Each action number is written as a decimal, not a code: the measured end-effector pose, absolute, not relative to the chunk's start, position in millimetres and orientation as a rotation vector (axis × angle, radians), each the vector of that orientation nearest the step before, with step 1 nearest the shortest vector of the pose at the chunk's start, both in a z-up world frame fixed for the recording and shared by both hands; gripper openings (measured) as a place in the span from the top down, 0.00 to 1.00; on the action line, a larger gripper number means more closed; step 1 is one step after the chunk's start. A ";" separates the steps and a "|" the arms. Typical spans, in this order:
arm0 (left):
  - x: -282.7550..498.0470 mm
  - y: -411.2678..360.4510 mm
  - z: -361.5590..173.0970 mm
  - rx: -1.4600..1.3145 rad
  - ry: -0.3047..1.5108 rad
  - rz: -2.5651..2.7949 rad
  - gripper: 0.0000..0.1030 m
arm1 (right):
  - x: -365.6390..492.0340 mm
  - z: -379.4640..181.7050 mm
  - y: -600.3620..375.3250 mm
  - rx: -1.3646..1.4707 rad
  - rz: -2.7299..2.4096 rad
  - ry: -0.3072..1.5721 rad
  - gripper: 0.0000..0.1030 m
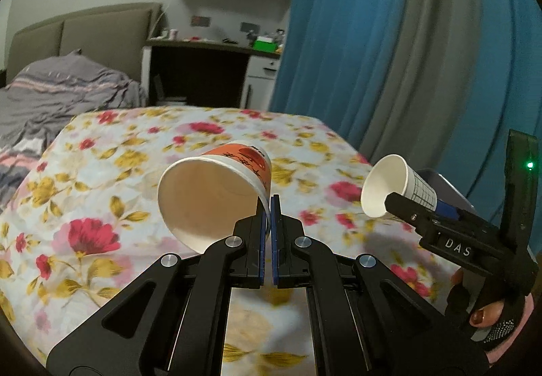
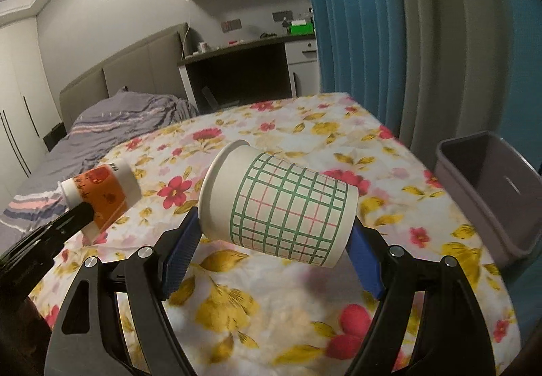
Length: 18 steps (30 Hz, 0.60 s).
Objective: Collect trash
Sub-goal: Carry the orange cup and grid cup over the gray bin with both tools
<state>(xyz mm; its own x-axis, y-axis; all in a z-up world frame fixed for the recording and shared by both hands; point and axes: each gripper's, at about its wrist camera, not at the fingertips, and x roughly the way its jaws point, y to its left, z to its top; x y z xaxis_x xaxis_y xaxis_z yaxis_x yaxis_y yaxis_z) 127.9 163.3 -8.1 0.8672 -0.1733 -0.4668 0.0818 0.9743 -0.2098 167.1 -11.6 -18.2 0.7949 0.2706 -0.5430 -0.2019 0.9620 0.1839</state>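
Your two grippers, each carrying a paper cup above the floral-covered table.

Your left gripper (image 1: 271, 203) has its blue pads pressed nearly together on the wall of the orange cup (image 1: 216, 193), pinching it at the rim so that the cup hangs tilted with its open mouth turned toward the camera, clear of the flowered tablecloth (image 1: 101, 206). Your right gripper (image 2: 271, 240) stands wide, its blue pads clamped on the two ends of the grid-patterned cup (image 2: 281, 210), which lies sideways between them, base to the left and mouth to the right, also lifted off the cloth. The grey bin (image 2: 491, 196) stands open just beyond the table's right edge, beside the blue curtain (image 2: 355, 20). A bed (image 2: 111, 128) lies behind the table.
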 end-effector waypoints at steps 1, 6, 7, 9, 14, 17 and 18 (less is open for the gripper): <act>127.8 156.8 -5.7 -0.180 0.502 -0.142 0.98 | 164.7 -16.1 -16.7 0.121 0.252 0.595 0.24; 126.7 118.3 6.5 -0.146 0.491 -0.196 0.98 | 154.0 -6.0 -51.7 0.134 0.217 0.560 0.24; 127.2 109.0 8.7 -0.139 0.490 -0.210 0.98 | 152.9 -4.6 -57.5 0.138 0.209 0.557 0.24; 129.0 93.0 12.1 -0.127 0.489 -0.233 0.98 | 150.4 -1.3 -73.7 0.150 0.191 0.548 0.24; 136.3 48.9 18.7 -0.099 0.488 -0.301 0.98 | 146.8 3.4 -109.4 0.164 0.144 0.527 0.24; 141.3 22.6 21.3 -0.087 0.484 -0.343 0.98 | 145.1 3.7 -133.8 0.168 0.108 0.520 0.24; 144.1 11.1 22.6 -0.084 0.483 -0.362 0.98 | 145.7 3.7 -142.7 0.171 0.095 0.518 0.24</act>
